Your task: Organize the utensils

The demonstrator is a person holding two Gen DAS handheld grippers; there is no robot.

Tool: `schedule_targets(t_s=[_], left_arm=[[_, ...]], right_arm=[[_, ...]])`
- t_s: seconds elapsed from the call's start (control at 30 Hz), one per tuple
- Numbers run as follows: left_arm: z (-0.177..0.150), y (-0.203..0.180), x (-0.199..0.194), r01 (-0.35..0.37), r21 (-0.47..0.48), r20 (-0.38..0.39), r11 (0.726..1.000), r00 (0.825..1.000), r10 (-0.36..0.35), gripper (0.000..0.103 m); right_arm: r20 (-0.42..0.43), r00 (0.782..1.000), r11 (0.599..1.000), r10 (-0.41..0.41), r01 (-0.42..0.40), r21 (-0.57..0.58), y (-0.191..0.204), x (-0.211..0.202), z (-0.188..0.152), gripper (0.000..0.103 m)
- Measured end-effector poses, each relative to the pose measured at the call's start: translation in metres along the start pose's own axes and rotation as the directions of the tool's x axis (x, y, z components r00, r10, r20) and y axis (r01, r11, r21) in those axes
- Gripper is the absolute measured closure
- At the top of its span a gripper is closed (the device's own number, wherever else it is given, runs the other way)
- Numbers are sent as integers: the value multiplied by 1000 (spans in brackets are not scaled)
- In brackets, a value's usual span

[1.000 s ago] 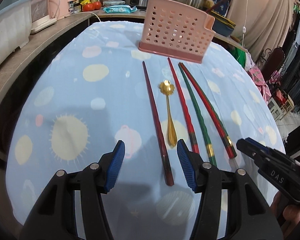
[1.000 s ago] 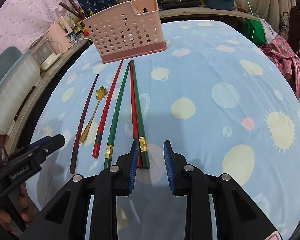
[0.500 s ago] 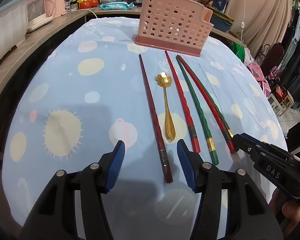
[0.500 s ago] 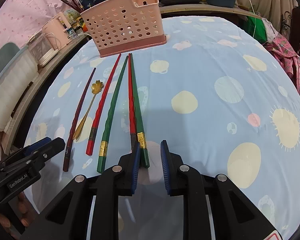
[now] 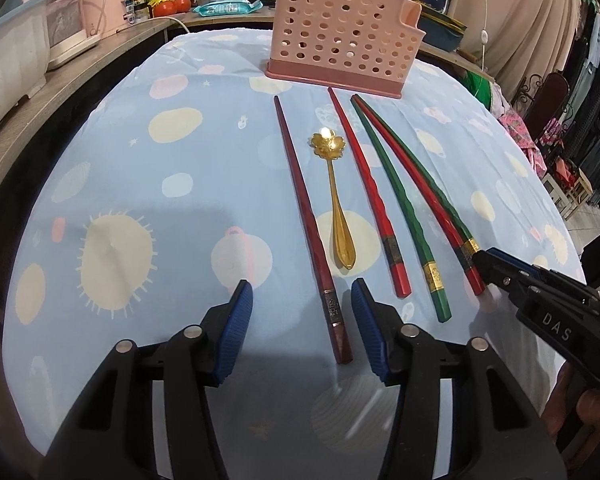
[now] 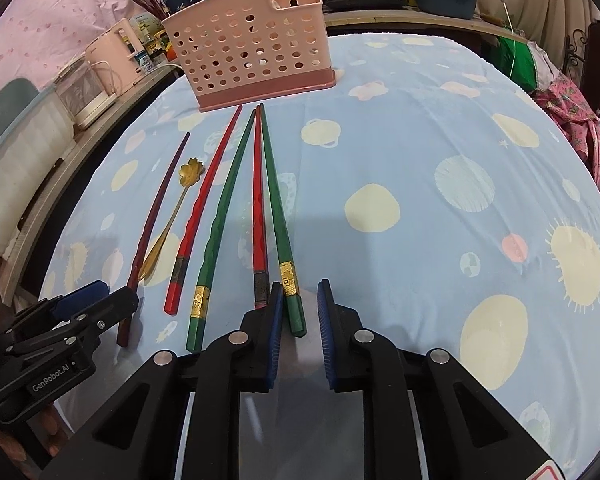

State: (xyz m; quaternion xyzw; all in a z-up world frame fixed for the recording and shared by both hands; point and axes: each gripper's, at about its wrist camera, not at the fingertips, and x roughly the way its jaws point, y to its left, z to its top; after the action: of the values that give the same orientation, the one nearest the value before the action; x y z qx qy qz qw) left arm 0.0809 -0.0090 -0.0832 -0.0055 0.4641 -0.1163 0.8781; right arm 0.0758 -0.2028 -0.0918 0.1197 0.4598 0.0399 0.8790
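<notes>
A pink perforated utensil basket (image 5: pixel 342 28) (image 6: pixel 248 46) stands at the far end of the table. Before it lie a dark maroon chopstick (image 5: pixel 306 224) (image 6: pixel 152 224), a gold flower spoon (image 5: pixel 336 204) (image 6: pixel 172 220), two red chopsticks (image 5: pixel 366 184) (image 6: pixel 258 208) and two green chopsticks (image 5: pixel 400 208) (image 6: pixel 278 216). My left gripper (image 5: pixel 302 308) is open, its jaws either side of the maroon chopstick's near end. My right gripper (image 6: pixel 299 304) is open, narrowly, around the near end of the rightmost green chopstick, low at the cloth.
The table wears a blue cloth with sun and planet prints (image 6: pixel 440 184). A wooden counter (image 5: pixel 60 76) with appliances and pots runs along the left and back. Clothes hang at the right (image 5: pixel 596 92).
Both grippers have moved forward and lower toward the chopsticks' near ends. The left now straddles the maroon chopstick; the right now straddles the green one and has narrowed slightly.
</notes>
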Motion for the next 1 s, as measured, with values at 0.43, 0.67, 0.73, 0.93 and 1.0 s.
schedule_targets(t_s=[0.43, 0.67, 0.73, 0.93, 1.0], left_arm=[[-4, 1, -4, 44, 9, -5, 999, 999, -44, 94], [-4, 6, -13, 51, -11, 9, 999, 999, -51, 95], [-3, 7, -18, 50, -15, 20, 999, 999, -50, 95], [3, 10, -37, 53, -29, 58, 998, 997, -51, 95], [6, 11, -43, 56, -29, 73, 998, 996, -54, 95]], right_arm=[[5, 1000, 1000, -3, 3, 8, -4, -4, -3, 94], [14, 1000, 1000, -3, 3, 18, -6, -12, -5, 95], [23, 1000, 1000, -1, 0, 22, -7, -17, -4, 95], [54, 999, 1000, 7, -8, 27, -8, -31, -2, 96], [68, 998, 1000, 7, -9, 30, -9, -37, 0, 96]])
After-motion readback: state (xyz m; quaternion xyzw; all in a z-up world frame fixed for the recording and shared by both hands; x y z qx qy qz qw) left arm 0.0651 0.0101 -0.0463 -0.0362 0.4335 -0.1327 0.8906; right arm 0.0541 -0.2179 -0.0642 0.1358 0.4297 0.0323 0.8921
